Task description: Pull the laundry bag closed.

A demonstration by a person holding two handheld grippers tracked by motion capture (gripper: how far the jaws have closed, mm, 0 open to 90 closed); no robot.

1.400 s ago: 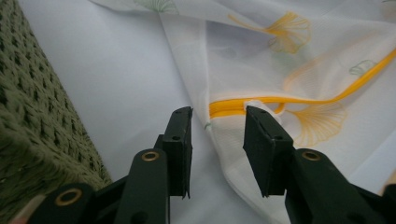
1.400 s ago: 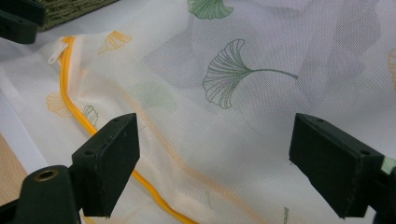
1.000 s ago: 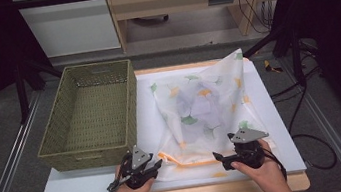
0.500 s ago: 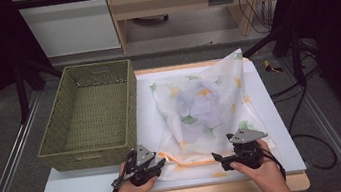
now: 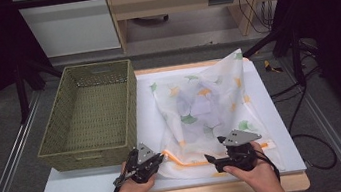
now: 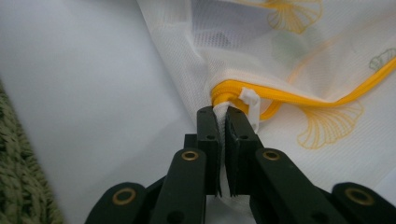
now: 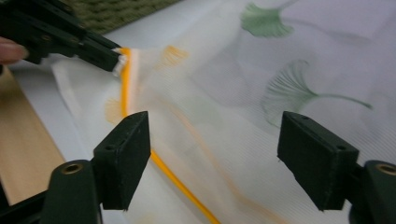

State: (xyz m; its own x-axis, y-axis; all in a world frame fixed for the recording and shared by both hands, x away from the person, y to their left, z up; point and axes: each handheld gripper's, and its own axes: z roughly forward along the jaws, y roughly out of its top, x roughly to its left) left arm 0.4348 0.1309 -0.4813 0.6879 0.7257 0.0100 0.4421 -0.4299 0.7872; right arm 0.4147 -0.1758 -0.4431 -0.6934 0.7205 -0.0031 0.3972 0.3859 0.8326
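The left gripper (image 6: 223, 114) is clamped on the mesh laundry bag (image 5: 205, 106) at the end of its orange zipper (image 6: 322, 95), while the right gripper (image 7: 215, 158) hangs wide open over the zipper line, so the grip looks half set and the zipper work still lies ahead.

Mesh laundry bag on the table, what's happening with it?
A person works a white mesh laundry bag printed with ginkgo leaves, lying on the white table beside a green woven basket. The left gripper is clamped on the bag's corner at the end of the orange zipper, next to the white zipper pull. The right gripper hangs open over the zipper edge, gripping nothing.
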